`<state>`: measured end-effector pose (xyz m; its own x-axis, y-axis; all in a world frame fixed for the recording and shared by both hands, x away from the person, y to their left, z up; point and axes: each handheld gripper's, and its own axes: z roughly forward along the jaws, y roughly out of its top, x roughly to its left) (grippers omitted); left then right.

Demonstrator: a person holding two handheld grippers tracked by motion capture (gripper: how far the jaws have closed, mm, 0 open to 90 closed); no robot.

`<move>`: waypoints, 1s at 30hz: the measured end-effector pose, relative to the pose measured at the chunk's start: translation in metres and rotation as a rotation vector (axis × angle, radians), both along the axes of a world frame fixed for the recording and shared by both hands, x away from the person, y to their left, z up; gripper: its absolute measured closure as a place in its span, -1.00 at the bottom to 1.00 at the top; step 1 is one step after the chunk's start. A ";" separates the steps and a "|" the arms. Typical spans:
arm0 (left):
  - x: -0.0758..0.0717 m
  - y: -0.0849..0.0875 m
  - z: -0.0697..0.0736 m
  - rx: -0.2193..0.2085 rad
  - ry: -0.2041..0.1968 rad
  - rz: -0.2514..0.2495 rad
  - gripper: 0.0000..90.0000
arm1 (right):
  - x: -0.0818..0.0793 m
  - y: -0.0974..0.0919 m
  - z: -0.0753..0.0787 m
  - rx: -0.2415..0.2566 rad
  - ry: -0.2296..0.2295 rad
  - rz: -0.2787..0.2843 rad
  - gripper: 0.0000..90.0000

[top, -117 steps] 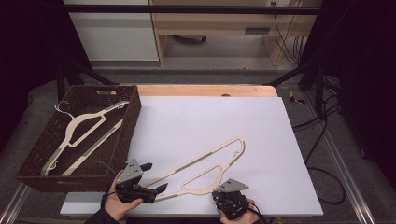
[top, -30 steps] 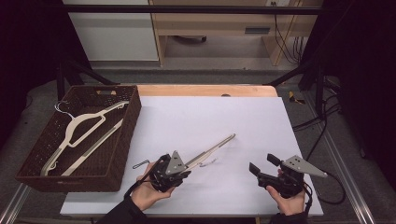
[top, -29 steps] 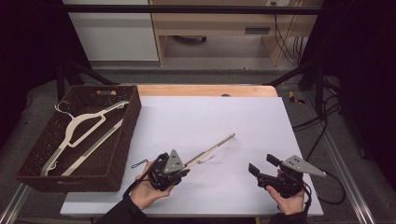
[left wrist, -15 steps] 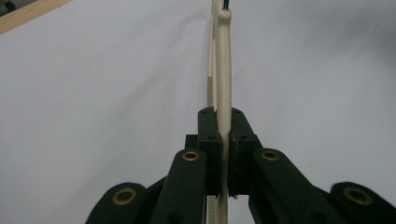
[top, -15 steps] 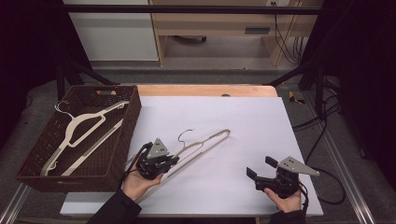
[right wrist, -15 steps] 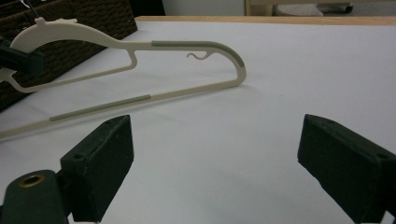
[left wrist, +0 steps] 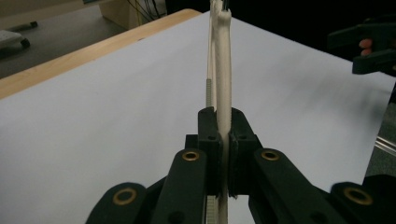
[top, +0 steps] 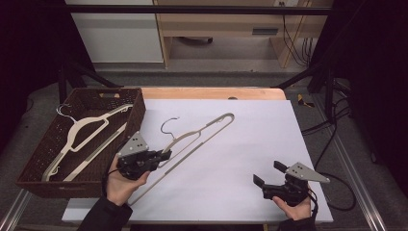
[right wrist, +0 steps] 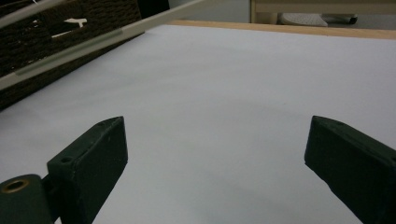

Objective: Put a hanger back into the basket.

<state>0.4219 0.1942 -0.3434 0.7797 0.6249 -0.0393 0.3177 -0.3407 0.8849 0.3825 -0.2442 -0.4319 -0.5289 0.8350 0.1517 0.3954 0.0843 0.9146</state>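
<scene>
The left gripper (top: pixel 163 155) is gripping one cream-coloured plastic clothes hanger (top: pixel 199 132) with its jaws clenched on the hanger's thin arm, near the left front of the white desk (top: pixel 269 130). The hanger is reaching toward the middle of the desk, with its metal hook (top: pixel 168 124) pointing up-left. The right gripper (top: pixel 268 174) is hovering at the right front of the desk, its jaws released and wide apart. A second similar hanger (top: pixel 79 137) is lying inside the dark brown woven basket (top: pixel 33 166) just beside the desk's left edge.
</scene>
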 end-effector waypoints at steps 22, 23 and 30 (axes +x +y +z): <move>0.000 0.062 0.074 -0.068 -0.096 0.067 0.91 | -0.001 -0.004 0.006 -0.031 -0.045 -0.030 -0.97; 0.000 0.062 0.074 -0.068 -0.096 0.067 0.91 | -0.001 -0.004 0.006 -0.031 -0.040 -0.032 -0.97; 0.011 0.088 0.089 -0.067 -0.107 0.092 0.91 | 0.000 -0.005 0.006 -0.031 -0.053 -0.037 -0.98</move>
